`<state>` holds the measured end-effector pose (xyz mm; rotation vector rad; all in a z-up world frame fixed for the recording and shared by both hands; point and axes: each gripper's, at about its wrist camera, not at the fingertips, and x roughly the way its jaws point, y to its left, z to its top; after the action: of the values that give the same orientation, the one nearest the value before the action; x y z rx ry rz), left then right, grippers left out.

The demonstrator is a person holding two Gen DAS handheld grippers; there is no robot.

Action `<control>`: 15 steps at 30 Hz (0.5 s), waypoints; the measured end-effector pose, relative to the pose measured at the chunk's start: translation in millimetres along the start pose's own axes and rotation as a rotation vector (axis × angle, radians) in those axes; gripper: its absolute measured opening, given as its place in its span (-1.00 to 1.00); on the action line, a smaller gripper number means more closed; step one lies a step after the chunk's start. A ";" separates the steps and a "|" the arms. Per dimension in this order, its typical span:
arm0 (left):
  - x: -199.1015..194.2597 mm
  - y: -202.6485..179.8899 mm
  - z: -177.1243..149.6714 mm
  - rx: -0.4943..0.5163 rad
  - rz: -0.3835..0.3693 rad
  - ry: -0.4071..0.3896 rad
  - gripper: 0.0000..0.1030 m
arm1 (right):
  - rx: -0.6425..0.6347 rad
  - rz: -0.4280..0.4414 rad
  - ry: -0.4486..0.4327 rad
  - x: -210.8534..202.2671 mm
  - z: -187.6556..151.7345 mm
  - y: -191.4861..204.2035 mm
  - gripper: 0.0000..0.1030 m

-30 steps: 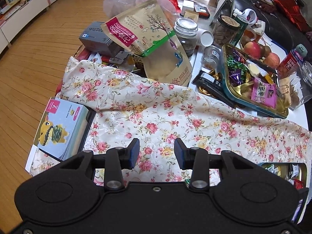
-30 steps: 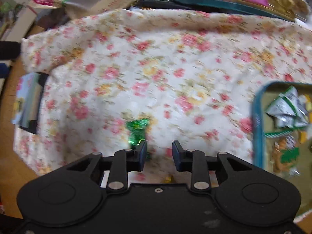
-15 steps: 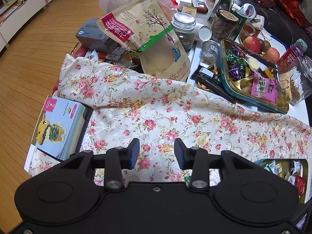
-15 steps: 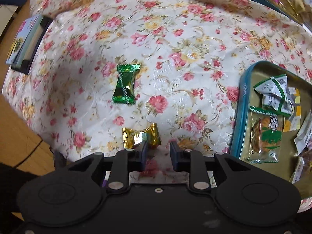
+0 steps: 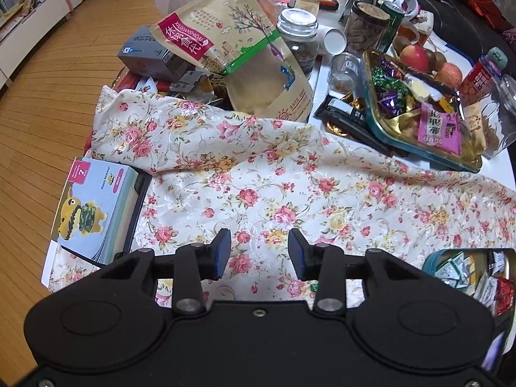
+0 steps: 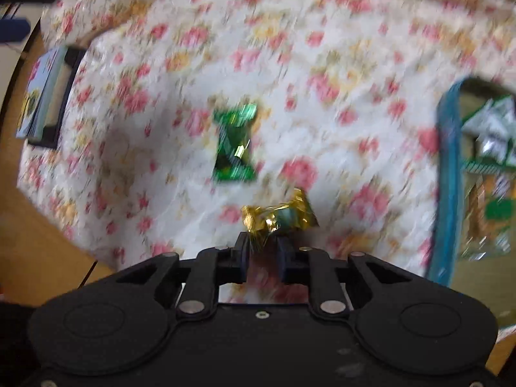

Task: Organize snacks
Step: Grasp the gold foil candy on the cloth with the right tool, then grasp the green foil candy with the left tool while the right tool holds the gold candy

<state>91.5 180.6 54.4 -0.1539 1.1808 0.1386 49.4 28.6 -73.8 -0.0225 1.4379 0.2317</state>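
Right wrist view has the right claw point(image 6: 262, 246) just pinched shut on the gold candy point(image 6: 277, 217) over the floral cloth point(image 6: 322, 64), so I'd guess next it goes into the teal tin point(image 6: 446, 174), left claw point(image 5: 259, 253) idling half-open, empty.

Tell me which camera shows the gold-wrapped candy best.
The right wrist view. There the gold-wrapped candy sits pinched at one end in the right gripper, over the flowered cloth, though the picture is blurred. The left wrist view does not show it; its own body hides the near cloth.
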 end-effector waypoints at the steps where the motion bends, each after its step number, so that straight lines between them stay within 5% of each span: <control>1: 3.7 -0.3 -1.3 0.006 0.005 0.009 -0.05 | 0.003 -0.021 -0.026 -0.8 4.2 -3.3 -0.62; 6: 32.9 -5.6 -16.9 0.042 -0.002 0.109 -0.05 | 0.094 -0.049 -0.090 -3.0 17.5 -27.8 -0.62; 15: 71.8 -35.2 -46.6 0.068 -0.109 0.232 -0.05 | 0.296 0.104 -0.154 -45.4 27.1 -70.4 -0.58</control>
<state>82.7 139.1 -27.9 -0.1774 1.4037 -0.0164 82.9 -42.6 -34.2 0.3064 1.3090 0.1018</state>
